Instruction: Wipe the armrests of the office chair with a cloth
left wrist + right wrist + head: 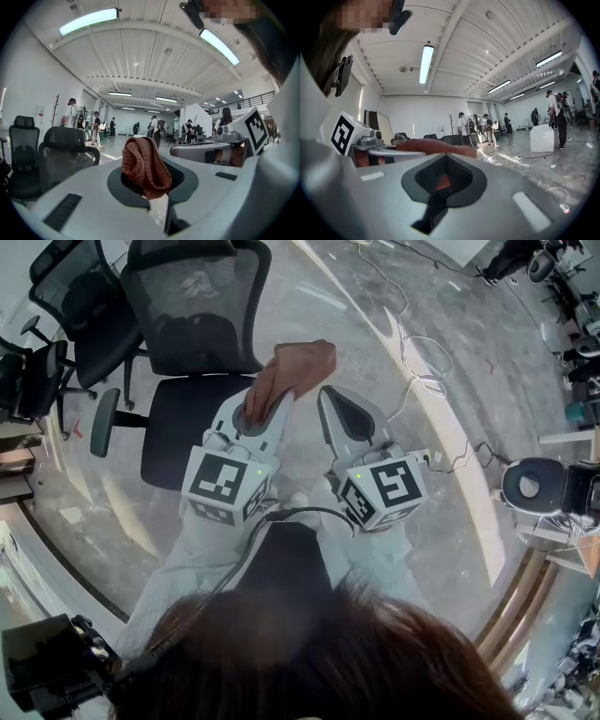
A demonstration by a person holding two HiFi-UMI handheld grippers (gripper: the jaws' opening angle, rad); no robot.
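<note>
The black mesh office chair [192, 324] stands just ahead of me. Its left armrest [105, 423] sticks out beside the seat [183, 432]. The other armrest is hidden behind my left gripper. My left gripper [255, 416] is shut on a brown knitted cloth [292, 369], which bunches up above the jaws over the seat's right edge. In the left gripper view the cloth [145, 165] fills the jaws of the left gripper [152, 190]. My right gripper [337, 411] hovers beside it to the right, shut with nothing held. The right gripper view shows its jaws [443, 180] closed, with the cloth [436, 147] beyond.
A second black chair [80, 306] stands at the far left. Cables [424, 371] trail over the glossy floor to the right. A dark round chair part [536, 486] sits at the right edge. Several people [96, 126] and a white box [543, 137] are far off.
</note>
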